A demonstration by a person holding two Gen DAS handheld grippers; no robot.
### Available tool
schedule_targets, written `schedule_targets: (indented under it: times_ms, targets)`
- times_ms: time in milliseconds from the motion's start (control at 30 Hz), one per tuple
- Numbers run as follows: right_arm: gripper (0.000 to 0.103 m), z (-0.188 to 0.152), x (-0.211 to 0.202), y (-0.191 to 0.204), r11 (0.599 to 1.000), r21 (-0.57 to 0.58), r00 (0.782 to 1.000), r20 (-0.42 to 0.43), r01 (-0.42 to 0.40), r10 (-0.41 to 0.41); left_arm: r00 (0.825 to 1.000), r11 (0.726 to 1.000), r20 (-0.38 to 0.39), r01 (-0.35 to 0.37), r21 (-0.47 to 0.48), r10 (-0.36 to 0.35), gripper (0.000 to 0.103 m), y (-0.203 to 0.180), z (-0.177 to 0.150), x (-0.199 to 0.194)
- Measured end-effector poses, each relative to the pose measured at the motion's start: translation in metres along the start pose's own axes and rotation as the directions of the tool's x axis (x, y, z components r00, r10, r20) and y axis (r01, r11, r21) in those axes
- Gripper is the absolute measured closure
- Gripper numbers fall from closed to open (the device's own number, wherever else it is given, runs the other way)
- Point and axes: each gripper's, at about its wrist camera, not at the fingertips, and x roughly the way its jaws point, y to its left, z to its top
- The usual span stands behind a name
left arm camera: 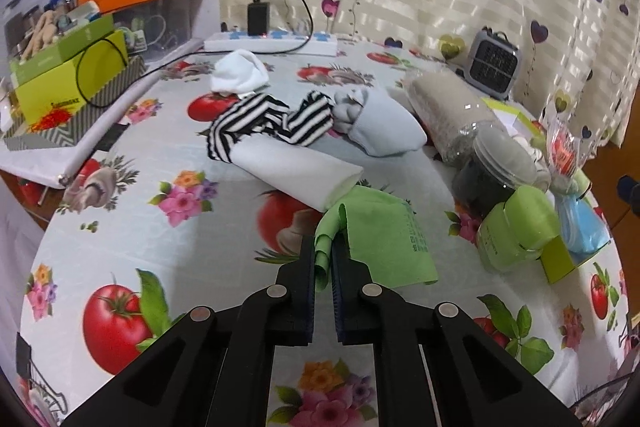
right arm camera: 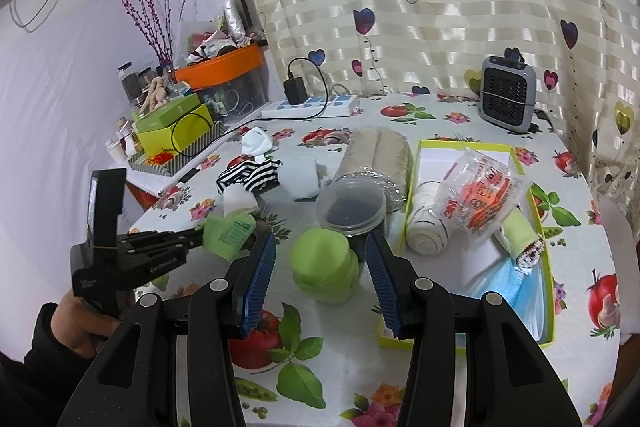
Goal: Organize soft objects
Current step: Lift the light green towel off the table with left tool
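Tomato-print tabletop [left arm camera: 224, 211], heart curtain behind. My left tongs [left arm camera: 323, 259] pinch the green cloth [left arm camera: 384, 239] by a rolled edge, rest draped on the tabletop: light, limp, will sag, so I'd grip bunched folds; right tongs [right arm camera: 320, 251] spread either side of the green roll [right arm camera: 324, 263], empty. Loose count: one striped sock [left arm camera: 256, 127], two white pieces, one pale-blue sock [left arm camera: 384, 127].

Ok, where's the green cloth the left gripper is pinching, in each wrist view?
Left wrist: green cloth lies low centre, its edge clamped in the left gripper.
Right wrist: green cloth sits left of centre, at the left gripper's tip.
Shared landmark: black-and-white striped sock, just behind the cloth.
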Motion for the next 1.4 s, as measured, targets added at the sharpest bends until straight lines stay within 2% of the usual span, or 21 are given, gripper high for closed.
schedule_targets:
  times_ms: [400,567,633,700,833,1000,1167,1267,1367,1400]
  targets:
    - [0.055,0.013,0.035,0.043,0.992,-0.108,0.997,-0.051,-0.065,0.06,0.998,0.998,0.049,0.048,-0.043,-0.046,0.096,0.021,-0.008,-0.038]
    - [0.055,0.014,0.05,0.062,0.984,-0.14,0.992,-0.074,-0.109,0.099,0.999,0.997,0.035,0.021,-0.069,-0.019,0.095,0.034,-0.011,-0.034]
    - [0.055,0.014,0.05,0.065,0.983,-0.147,0.992,-0.076,-0.112,0.102,0.999,0.997,0.028,0.028,-0.07,-0.026,0.086,0.035,-0.012,-0.031]
    - [0.055,0.013,0.051,0.067,0.983,-0.15,0.992,-0.077,-0.109,0.099,0.999,0.997,0.008,0.04,-0.067,-0.04,0.056,0.036,-0.013,-0.026]
    - [0.055,0.013,0.051,0.068,0.982,-0.152,0.992,-0.077,-0.111,0.1,0.996,0.996,-0.033,0.077,-0.047,-0.078,0.05,0.033,-0.02,-0.014]
    - [0.055,0.013,0.053,0.072,0.98,-0.163,0.991,-0.084,-0.115,0.103,0.994,0.997,-0.081,0.072,-0.022,-0.074,0.047,0.022,-0.028,0.002]
    - [0.055,0.014,0.056,0.077,0.978,-0.169,0.991,-0.089,-0.118,0.104,0.997,0.997,-0.078,-0.013,0.072,0.019,0.046,-0.001,-0.029,0.009]
    - [0.055,0.014,0.056,0.078,0.979,-0.173,0.991,-0.088,-0.112,0.098,0.997,0.995,-0.073,-0.029,0.097,0.036,0.049,-0.007,-0.028,0.012]
    - [0.055,0.015,0.056,0.077,0.98,-0.171,0.992,-0.088,-0.105,0.09,0.997,0.996,-0.066,-0.033,0.087,0.039,0.077,-0.005,-0.026,0.012]
    - [0.055,0.015,0.057,0.078,0.98,-0.171,0.992,-0.089,-0.103,0.089,0.997,0.996,-0.063,-0.038,0.085,0.043,0.082,-0.004,-0.026,0.011]
